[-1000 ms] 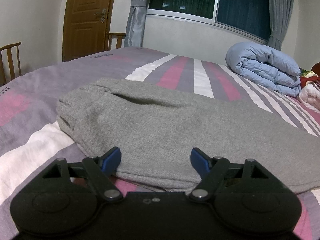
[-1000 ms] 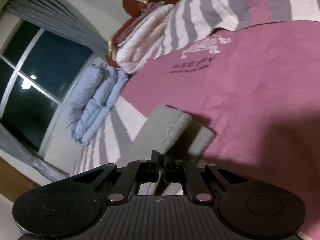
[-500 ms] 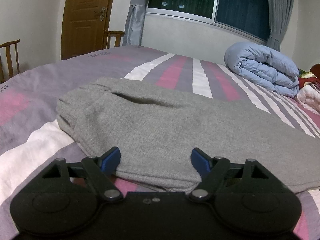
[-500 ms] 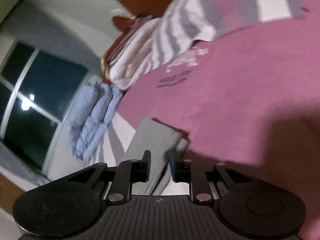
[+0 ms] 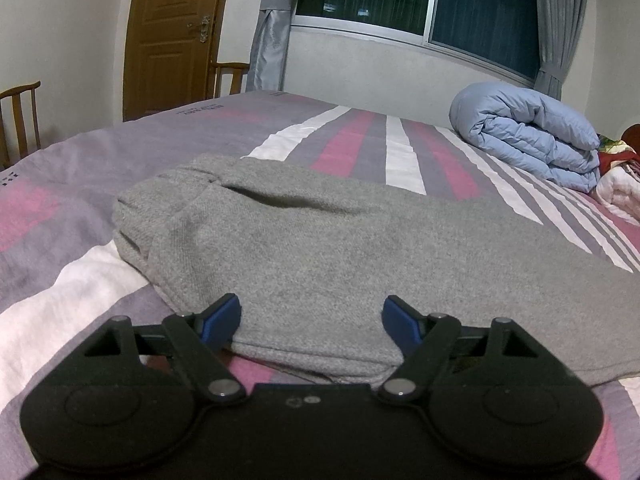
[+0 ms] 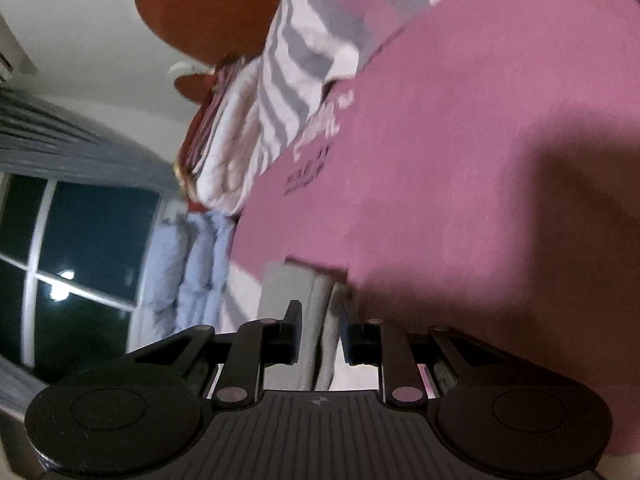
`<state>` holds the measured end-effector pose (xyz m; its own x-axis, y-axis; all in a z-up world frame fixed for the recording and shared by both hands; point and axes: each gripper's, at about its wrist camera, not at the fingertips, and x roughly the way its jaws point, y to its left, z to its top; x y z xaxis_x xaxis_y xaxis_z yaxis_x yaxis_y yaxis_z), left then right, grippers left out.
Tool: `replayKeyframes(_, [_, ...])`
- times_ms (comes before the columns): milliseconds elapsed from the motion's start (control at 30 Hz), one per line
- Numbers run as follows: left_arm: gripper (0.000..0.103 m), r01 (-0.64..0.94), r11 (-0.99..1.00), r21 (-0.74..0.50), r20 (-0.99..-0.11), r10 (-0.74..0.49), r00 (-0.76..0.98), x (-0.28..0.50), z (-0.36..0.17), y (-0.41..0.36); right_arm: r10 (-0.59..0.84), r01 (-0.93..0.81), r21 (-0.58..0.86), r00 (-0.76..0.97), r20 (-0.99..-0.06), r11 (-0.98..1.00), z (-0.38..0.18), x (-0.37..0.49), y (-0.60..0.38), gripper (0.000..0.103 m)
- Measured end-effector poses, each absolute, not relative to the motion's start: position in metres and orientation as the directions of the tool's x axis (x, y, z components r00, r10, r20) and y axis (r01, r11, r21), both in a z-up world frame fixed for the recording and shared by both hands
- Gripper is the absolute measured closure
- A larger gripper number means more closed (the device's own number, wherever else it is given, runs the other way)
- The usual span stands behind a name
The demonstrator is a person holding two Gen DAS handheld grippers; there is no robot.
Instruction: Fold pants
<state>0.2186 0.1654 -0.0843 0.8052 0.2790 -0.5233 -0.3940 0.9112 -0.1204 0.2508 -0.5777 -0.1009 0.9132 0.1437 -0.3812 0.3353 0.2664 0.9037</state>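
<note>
1. pants (image 5: pixel 340 256) lie on the bed (image 5: pixel 60 216), apparently already folded lengthwise.
2. left gripper (image 5: pixel 312 318) gapes wide at their near edge, holding nothing.
3. right gripper (image 6: pixel 320 334) stands parted around the hem, unclamped; crosswise folds seem left.

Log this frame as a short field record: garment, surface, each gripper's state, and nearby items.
garment: grey sweatpants, lying flat on the bed, waistband end to the left in the left wrist view
surface: striped bedsheet in purple, pink and white
left gripper: jaws wide open at the near edge of the pants, nothing held
right gripper: jaws partly open, grey cuff between them, not clamped
nearby: folded blue duvet by the window; wooden chair near the door
image quality: right wrist view blurred
</note>
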Motion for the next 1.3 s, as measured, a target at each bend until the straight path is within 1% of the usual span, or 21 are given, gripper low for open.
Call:
replayKeyframes(100, [0.031,-0.395,0.911,-0.116,-0.524,0.281,0.804,0.219,-0.085,0.165,0.179,0.355,0.869,0.884,-0.432,0.345,-0.099,0.26,-0.571,0.083])
replayKeyframes(133, [0.031,-0.395,0.911,-0.117,-0.524,0.281,0.804,0.219,-0.085,0.165,0.179,0.371,0.847,0.869,-0.461,0.381,-0.098,0.263,-0.568,0.083])
replayKeyframes(167, [0.031,-0.395,0.911,-0.117,-0.524,0.281,0.804,0.219,-0.085,0.165,0.172,0.385,0.823,0.856,-0.488,0.418,-0.095,0.266,-0.564,0.086])
replayKeyframes(200, [0.031,-0.395,0.911,-0.118,-0.524,0.281,0.804,0.219,-0.085,0.165,0.168,0.383,0.809,0.852,-0.497,0.446,-0.092,0.267,-0.561,0.086])
replayKeyframes(300, [0.031,-0.396,0.911,-0.118,-0.524,0.282,0.804,0.219,-0.085,0.165,0.223,0.34,0.815,0.848,-0.481,0.469,-0.094,0.271,-0.555,0.086])
replayKeyframes(400, [0.031,-0.395,0.911,-0.116,-0.524,0.282,0.804,0.219,-0.085,0.165,0.238,0.329,0.83,0.852,-0.467,0.451,-0.098,0.273,-0.555,0.086])
replayKeyframes(533, [0.031,-0.396,0.911,-0.114,-0.525,0.284,0.803,0.219,-0.085,0.165,0.242,0.33,0.805,0.837,-0.491,0.493,-0.097,0.287,-0.553,0.086])
replayKeyframes(633, [0.031,-0.396,0.911,-0.112,-0.525,0.284,0.802,0.22,-0.085,0.165,0.233,0.333,0.783,0.829,-0.508,0.525,-0.092,0.297,-0.551,0.098])
replayKeyframes(700, [0.031,-0.396,0.911,-0.113,-0.525,0.283,0.803,0.22,-0.085,0.164,0.205,0.293,0.764,0.852,-0.481,0.575,-0.08,0.296,-0.551,0.099])
replayKeyframes(767, [0.031,-0.393,0.913,-0.113,-0.525,0.281,0.803,0.22,-0.085,0.165,0.184,0.231,0.754,0.888,-0.422,0.615,-0.064,0.288,-0.548,0.099])
replayKeyframes(800, [0.03,-0.392,0.913,-0.113,-0.525,0.28,0.804,0.221,-0.085,0.164,0.169,0.226,0.738,0.892,-0.419,0.636,-0.059,0.285,-0.547,0.099])
replayKeyframes(833, [0.03,-0.392,0.913,-0.113,-0.526,0.28,0.803,0.221,-0.085,0.164,0.158,0.237,0.734,0.892,-0.424,0.637,-0.061,0.285,-0.546,0.099])
replayKeyframes(900, [0.029,-0.393,0.913,-0.109,-0.528,0.282,0.801,0.223,-0.085,0.164,0.156,0.33,0.728,0.845,-0.511,0.6,-0.085,0.293,-0.551,0.099])
replayKeyframes(933, [0.029,-0.394,0.913,-0.106,-0.529,0.284,0.8,0.224,-0.085,0.163,0.173,0.348,0.75,0.838,-0.518,0.563,-0.099,0.294,-0.554,0.1])
replayKeyframes(967, [0.029,-0.394,0.913,-0.105,-0.53,0.284,0.799,0.224,-0.085,0.163,0.181,0.34,0.773,0.848,-0.498,0.536,-0.104,0.291,-0.557,0.1])
replayKeyframes(1033, [0.029,-0.391,0.914,-0.111,-0.527,0.279,0.802,0.223,-0.084,0.164,0.157,0.338,0.773,0.86,-0.485,0.538,-0.097,0.282,-0.554,0.098])
replayKeyframes(1133, [0.029,-0.389,0.913,-0.118,-0.506,0.282,0.815,0.217,-0.08,0.165,0.01,0.379,0.718,0.88,-0.474,0.584,-0.078,0.252,-0.545,0.097])
replayKeyframes(1200, [0.029,-0.407,0.905,-0.126,-0.476,0.305,0.825,0.209,-0.073,0.167,0.0,0.353,0.723,0.899,-0.439,0.594,-0.071,0.236,-0.539,0.097])
replayKeyframes(1300, [0.029,-0.444,0.876,-0.19,-0.401,0.344,0.849,0.188,-0.06,0.179,0.009,0.324,0.732,0.912,-0.41,0.6,-0.064,0.213,-0.522,0.097])
